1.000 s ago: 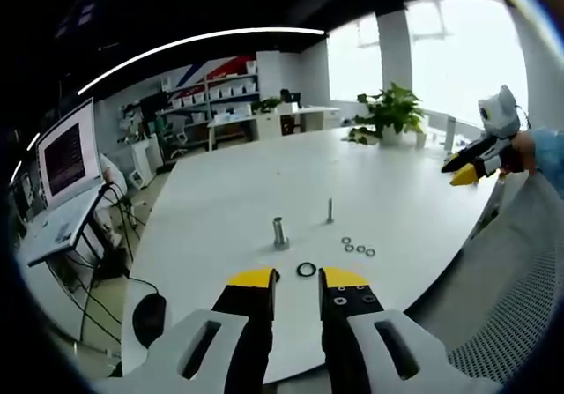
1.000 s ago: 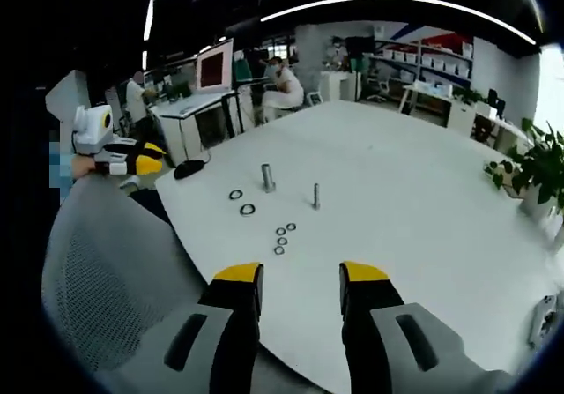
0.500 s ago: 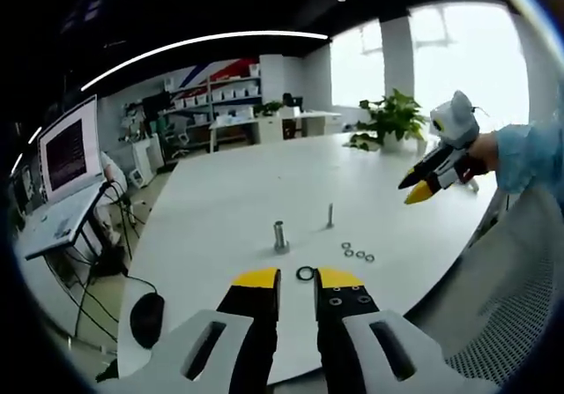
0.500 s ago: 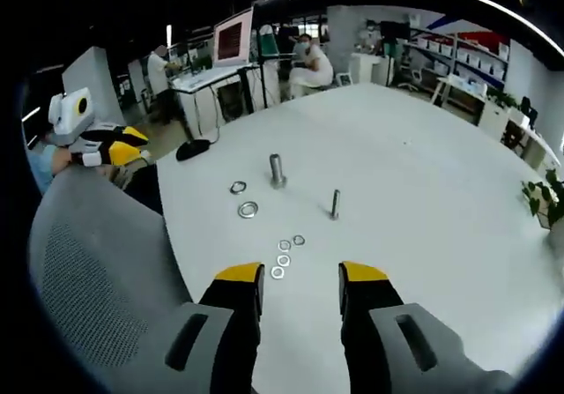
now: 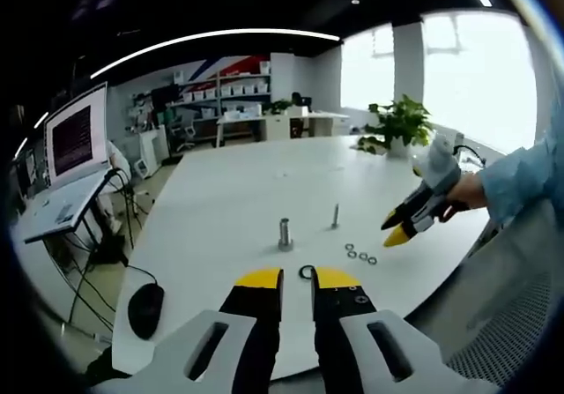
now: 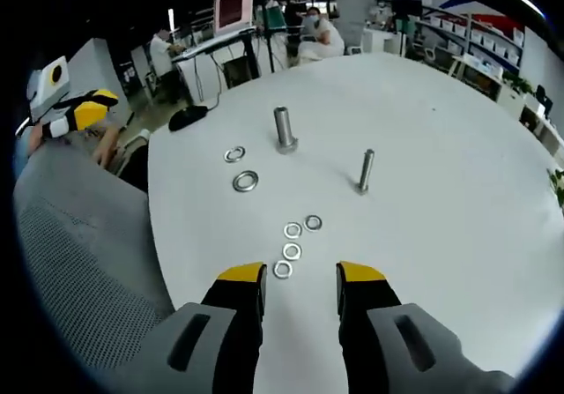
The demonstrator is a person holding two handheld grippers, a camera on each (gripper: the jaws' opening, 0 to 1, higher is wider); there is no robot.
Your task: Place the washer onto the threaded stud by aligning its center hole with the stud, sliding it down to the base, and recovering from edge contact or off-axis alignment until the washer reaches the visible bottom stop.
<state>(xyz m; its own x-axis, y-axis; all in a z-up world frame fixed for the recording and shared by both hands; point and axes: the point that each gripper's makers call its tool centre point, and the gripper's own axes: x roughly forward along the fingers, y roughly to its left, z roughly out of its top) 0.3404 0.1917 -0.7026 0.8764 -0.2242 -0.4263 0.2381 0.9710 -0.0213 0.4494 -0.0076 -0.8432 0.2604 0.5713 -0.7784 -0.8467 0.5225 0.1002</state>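
Washers lie loose on the desk point(image 6: 458, 200), none yet on a stud: four small ones point(image 6: 292, 251) in a short curved row just ahead of the right claw point(image 6: 300, 277), and two larger ones, one point(image 6: 246, 181) nearer and one point(image 6: 234, 154) just beyond it, off toward the left of the right gripper view. Over the past second the right claw has come forward and down over the desk edge, so the small washers that sat well ahead of it now lie just off its yellow tips; its jaws stand apart and hold nothing. The left claw point(image 5: 296, 278) has also eased forward, and a dark ring-shaped washer point(image 5: 306, 271) on the desk now sits right at the gap between its tips, its near edge hidden by them; those jaws are slightly apart and empty. In the left gripper view the right claw point(image 5: 398, 233) has swung in from the far right and now hangs low near the row of small washers point(image 5: 361, 256). Farther on stand the thick stud point(image 6: 283, 130) and, well apart from it, the thin stud point(image 6: 365, 171), both upright and bare. This looks like the approach to a pick-up; grasping a flat washer off the desk will likely be the fiddly part.
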